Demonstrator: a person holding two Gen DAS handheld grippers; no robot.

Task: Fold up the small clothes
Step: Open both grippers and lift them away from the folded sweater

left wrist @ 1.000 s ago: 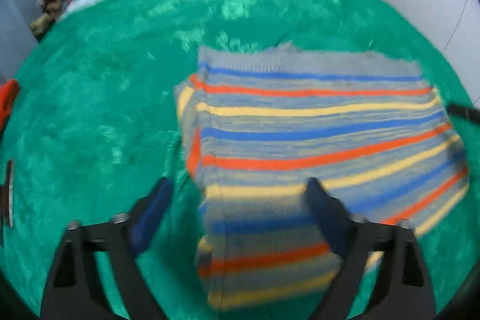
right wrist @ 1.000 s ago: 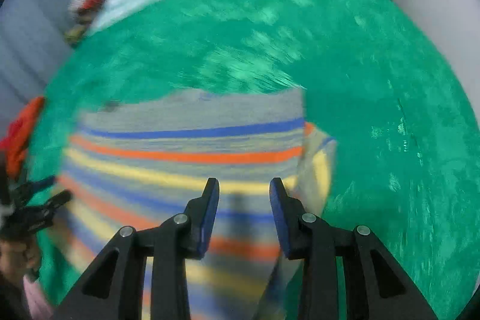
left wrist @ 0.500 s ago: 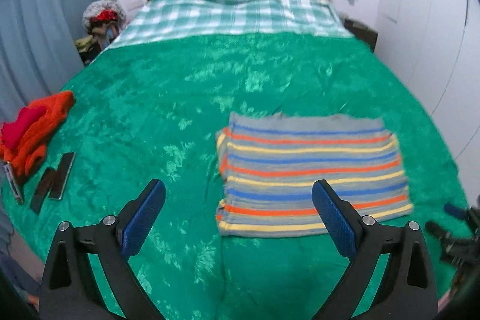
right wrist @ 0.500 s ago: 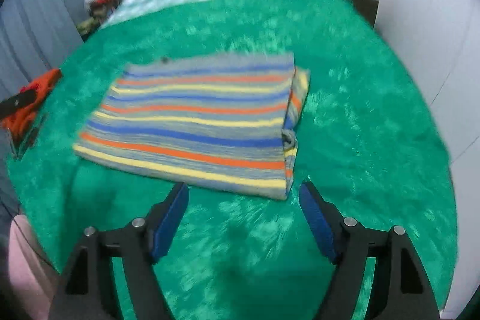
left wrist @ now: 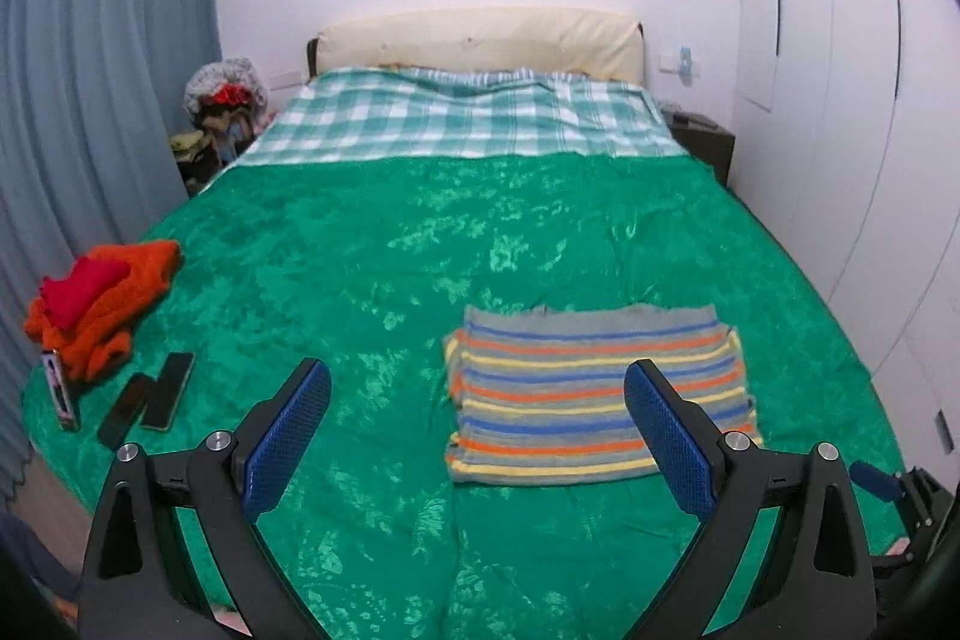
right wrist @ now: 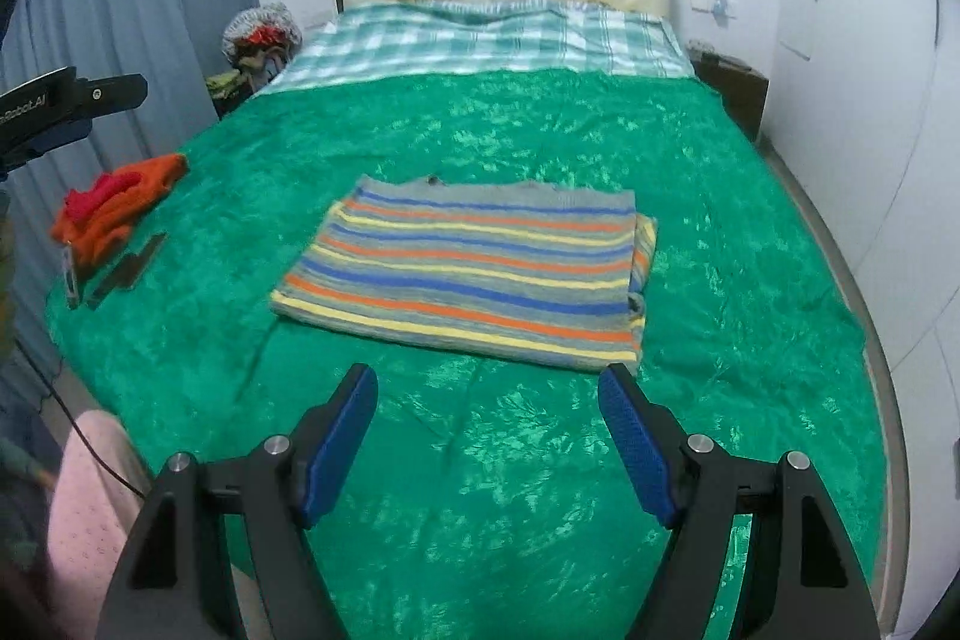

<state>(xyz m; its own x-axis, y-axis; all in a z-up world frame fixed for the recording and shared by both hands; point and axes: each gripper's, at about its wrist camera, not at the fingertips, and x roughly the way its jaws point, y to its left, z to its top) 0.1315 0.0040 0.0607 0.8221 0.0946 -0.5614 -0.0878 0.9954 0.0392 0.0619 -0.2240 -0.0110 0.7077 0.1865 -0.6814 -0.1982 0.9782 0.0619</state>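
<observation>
The striped sweater (right wrist: pixel 474 268) lay folded into a flat rectangle on the green bedspread (right wrist: pixel 540 130), in the middle of the right wrist picture, with a doubled-over edge showing along its right side. The right tongs (right wrist: pixel 487 430) sat at the bottom of that picture, below the sweater and clear of it; their jaws had just been opening and now stood spread wide with only green cover between the blue pads (right wrist: pixel 630 442). The tip of the right-hand pad came just under the sweater's lower right corner without touching it.

In the left wrist picture the same sweater (left wrist: pixel 594 388) lay right of centre. The left tongs (left wrist: pixel 477 430) were spread wide as well and gripped nothing; their right finger (left wrist: pixel 672 436) overlapped the sweater's right part in the frame, though it looked raised off the cloth, and most of the sweater showed in the gap between the fingers.

At the left edge of both pictures an orange and red heap of clothes (left wrist: pixel 102 304) lay on the cover, with two dark flat devices (left wrist: pixel 150 394) just below it, well apart from the sweater.
</observation>
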